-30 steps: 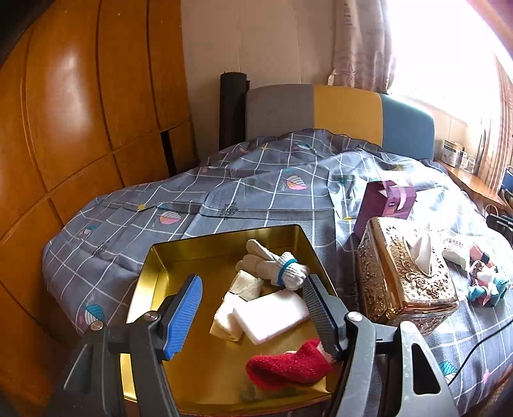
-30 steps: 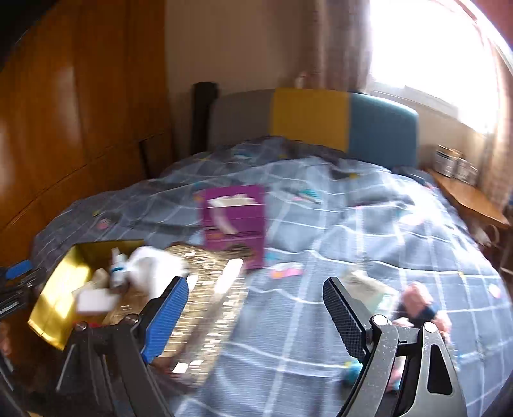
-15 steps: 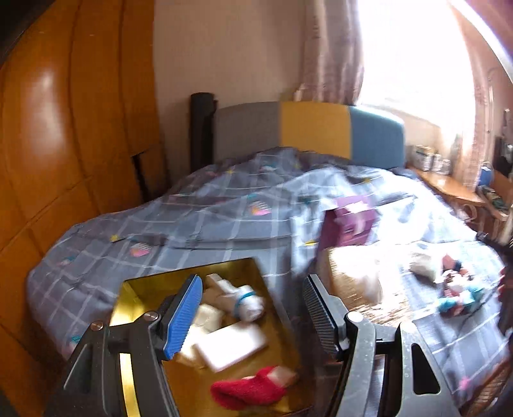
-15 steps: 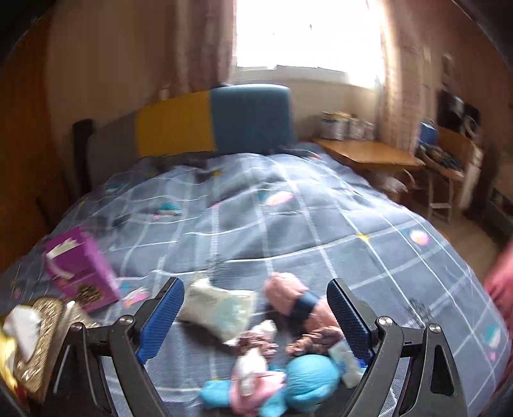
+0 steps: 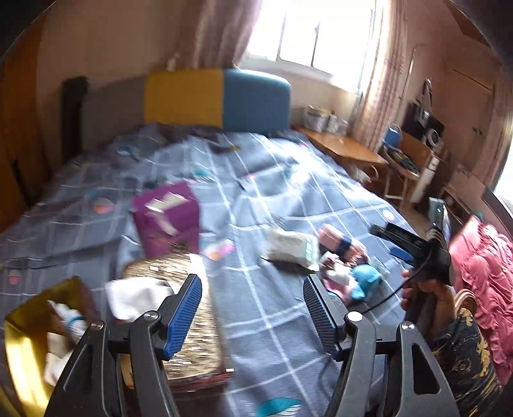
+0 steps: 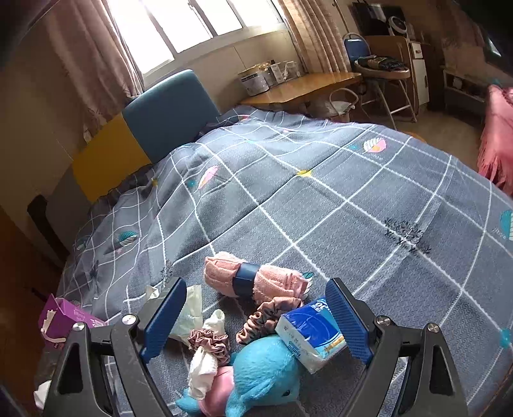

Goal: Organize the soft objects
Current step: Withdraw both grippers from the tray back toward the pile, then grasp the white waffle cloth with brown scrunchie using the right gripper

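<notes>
- Your right gripper [image 6: 255, 316] has its jaws wide apart and holds nothing; it hovers just over the pile of soft things on the bed [image 6: 352, 199]
- In this pile you have a blue plush toy [image 6: 263, 375], a blue tissue pack [image 6: 311, 333] that leans on the toy, a pink rolled towel [image 6: 253, 279] with a dark band, two scrunchies, and some white cloth pieces
- I think the step in hand is to take one item from the pile; choose one thing only, for example the tissue pack, because it lies on top and between your fingers
- Come down straight and close slowly, so the pads catch the pack and not the plush under it
- Your left gripper [image 5: 251, 311] is also wide and empty; it points over the bed, between the golden tissue box [image 5: 179, 279] and the pile
- The gold tray [image 5: 19, 349] with white soft items already inside is at the low left of the left view, well apart from the pile, so the carry will be long
- The bed cover is soft and wrinkled; things can sink or roll on it
- The left view is blurred, so small details there I cannot tell
- Around the bed you see a purple box [image 5: 166, 221], a bright window [image 6: 179, 29] with curtains, and a wooden desk [image 6: 304, 86] with tins
</notes>
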The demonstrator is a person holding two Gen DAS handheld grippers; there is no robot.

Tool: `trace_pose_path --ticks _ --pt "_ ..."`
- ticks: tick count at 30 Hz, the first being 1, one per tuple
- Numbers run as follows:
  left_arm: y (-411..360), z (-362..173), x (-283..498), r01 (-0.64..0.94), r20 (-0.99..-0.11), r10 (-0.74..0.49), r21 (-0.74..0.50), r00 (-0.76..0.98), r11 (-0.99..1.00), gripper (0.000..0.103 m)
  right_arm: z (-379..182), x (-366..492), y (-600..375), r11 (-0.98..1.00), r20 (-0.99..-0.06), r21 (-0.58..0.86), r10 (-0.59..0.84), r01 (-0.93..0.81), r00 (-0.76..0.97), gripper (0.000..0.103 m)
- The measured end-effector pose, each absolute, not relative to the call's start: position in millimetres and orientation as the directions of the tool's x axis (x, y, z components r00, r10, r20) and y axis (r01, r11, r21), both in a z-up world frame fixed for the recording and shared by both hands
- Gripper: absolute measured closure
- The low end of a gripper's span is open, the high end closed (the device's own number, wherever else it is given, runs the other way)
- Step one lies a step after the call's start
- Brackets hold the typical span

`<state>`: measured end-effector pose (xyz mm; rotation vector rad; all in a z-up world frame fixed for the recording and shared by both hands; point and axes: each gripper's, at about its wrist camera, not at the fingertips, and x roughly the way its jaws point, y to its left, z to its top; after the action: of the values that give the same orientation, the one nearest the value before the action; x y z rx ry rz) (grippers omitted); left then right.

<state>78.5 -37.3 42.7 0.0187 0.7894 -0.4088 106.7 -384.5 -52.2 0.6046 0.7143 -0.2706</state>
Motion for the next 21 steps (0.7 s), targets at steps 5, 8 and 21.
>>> trace_pose_path --ticks 5,8,21 --pt "-71.1 22.7 80.5 0.404 -0.732 -0.353 -0.116 0.583 0.907 0.036 -52.3 120.7 -352.3 0.876 -0.688 0.400 0.092 0.270 0.720 0.023" --pt "-78.2 15.1 82.6 0.409 -0.748 -0.348 -0.112 0.565 0.906 0.036 -60.3 133.0 -326.0 0.930 -0.733 0.316 0.114 0.187 0.670 0.027" --pt "-109.3 -3.3 141.3 0.331 -0.794 -0.432 -0.307 0.427 0.892 0.036 -95.6 167.1 -309.7 0.973 -0.848 0.172 0.067 0.154 0.526 0.077"
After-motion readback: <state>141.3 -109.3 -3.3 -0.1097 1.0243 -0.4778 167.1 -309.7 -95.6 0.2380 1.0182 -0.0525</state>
